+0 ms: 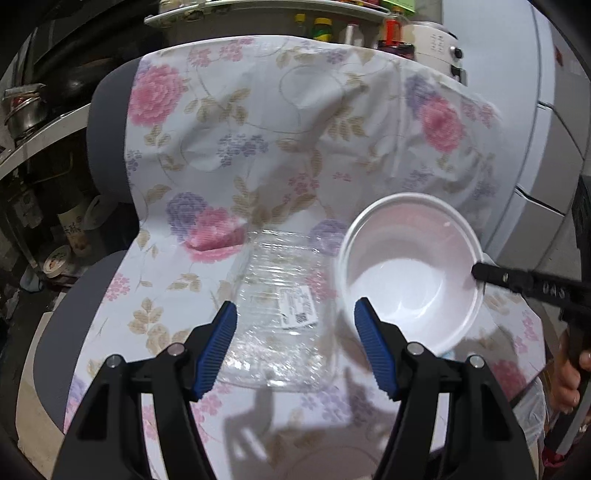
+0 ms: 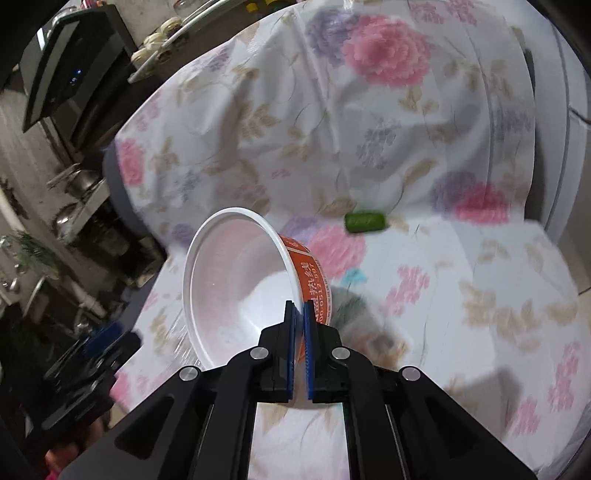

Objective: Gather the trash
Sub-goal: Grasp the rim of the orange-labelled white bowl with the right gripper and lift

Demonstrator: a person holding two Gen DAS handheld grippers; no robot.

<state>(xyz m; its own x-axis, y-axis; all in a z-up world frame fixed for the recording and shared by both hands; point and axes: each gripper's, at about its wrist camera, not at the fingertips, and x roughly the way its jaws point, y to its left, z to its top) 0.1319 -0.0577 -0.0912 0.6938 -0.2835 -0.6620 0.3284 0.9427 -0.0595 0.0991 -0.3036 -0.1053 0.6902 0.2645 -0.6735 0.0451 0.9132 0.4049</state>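
A white disposable bowl [image 1: 410,273] with an orange printed outside [image 2: 240,291] is tilted on its side above the flowered cloth. My right gripper [image 2: 298,306] is shut on the bowl's rim; it shows as a black arm in the left wrist view [image 1: 480,271]. A clear plastic tray with a white label [image 1: 280,314] lies flat on the cloth just left of the bowl. My left gripper [image 1: 295,314] is open and empty, hovering over the tray. A small green piece [image 2: 365,220] lies on the cloth behind the bowl.
The flowered cloth [image 1: 258,140] covers a grey chair seat and back [image 1: 107,133]. Kitchen shelves with pots [image 1: 26,110] stand to the left. A white appliance [image 1: 554,129] stands to the right, bottles [image 1: 323,29] behind.
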